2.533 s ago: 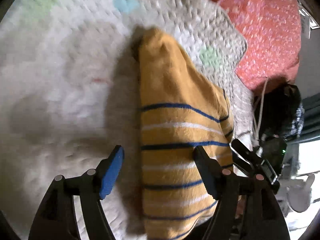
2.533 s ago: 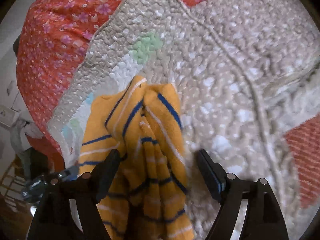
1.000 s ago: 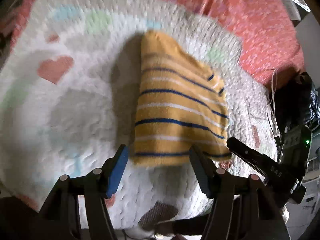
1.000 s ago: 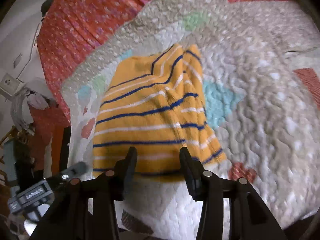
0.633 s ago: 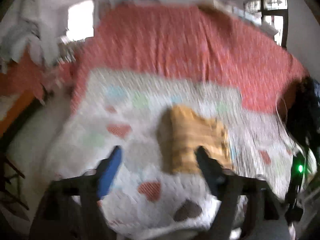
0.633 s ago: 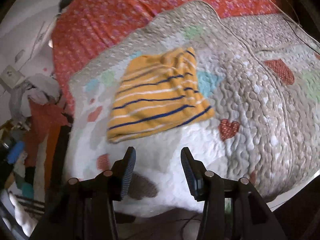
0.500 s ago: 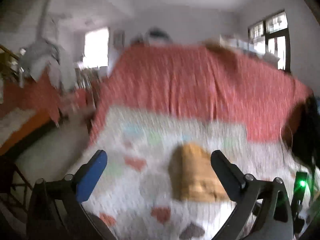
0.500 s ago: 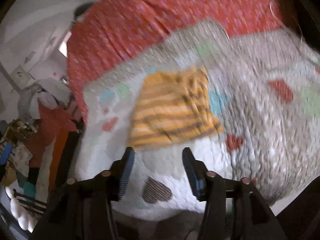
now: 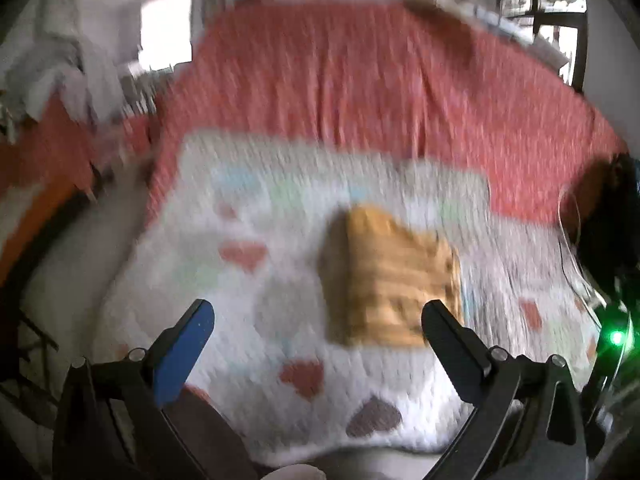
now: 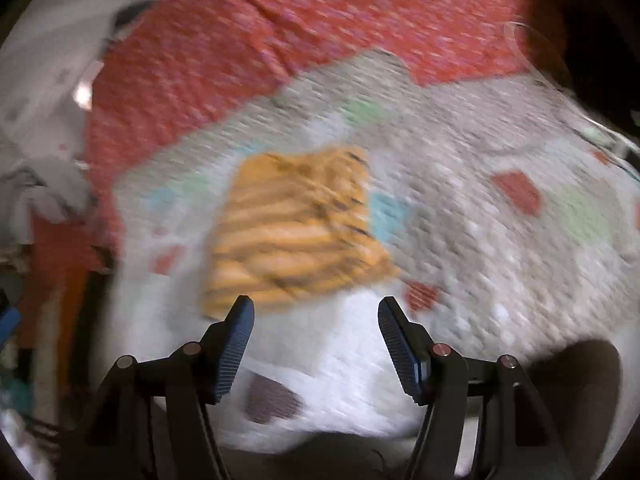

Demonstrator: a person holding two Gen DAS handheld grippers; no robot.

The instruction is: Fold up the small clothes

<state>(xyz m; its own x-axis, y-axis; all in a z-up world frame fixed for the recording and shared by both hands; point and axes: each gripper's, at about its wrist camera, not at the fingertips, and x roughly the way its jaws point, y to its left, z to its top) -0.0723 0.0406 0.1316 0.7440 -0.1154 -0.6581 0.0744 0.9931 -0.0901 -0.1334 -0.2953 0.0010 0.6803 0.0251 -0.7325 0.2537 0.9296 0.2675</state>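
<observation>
Nearest the cameras, the left gripper [image 9: 316, 322] is hanging with its jaws spread wide and gripping nothing, and the right gripper [image 10: 314, 316] is likewise standing parted and empty, both held clear of the bed, presumably because the fold is judged complete. Beyond the fingertips, the folded yellow striped garment [image 9: 390, 276] is lying flat as a compact rectangle on the white heart-patterned quilt [image 9: 240, 288], near its middle, well apart from both tools. Farther back, the red floral bedspread [image 9: 380, 80] is covering the rest of the bed. Motion blur is obscuring the fine detail.
</observation>
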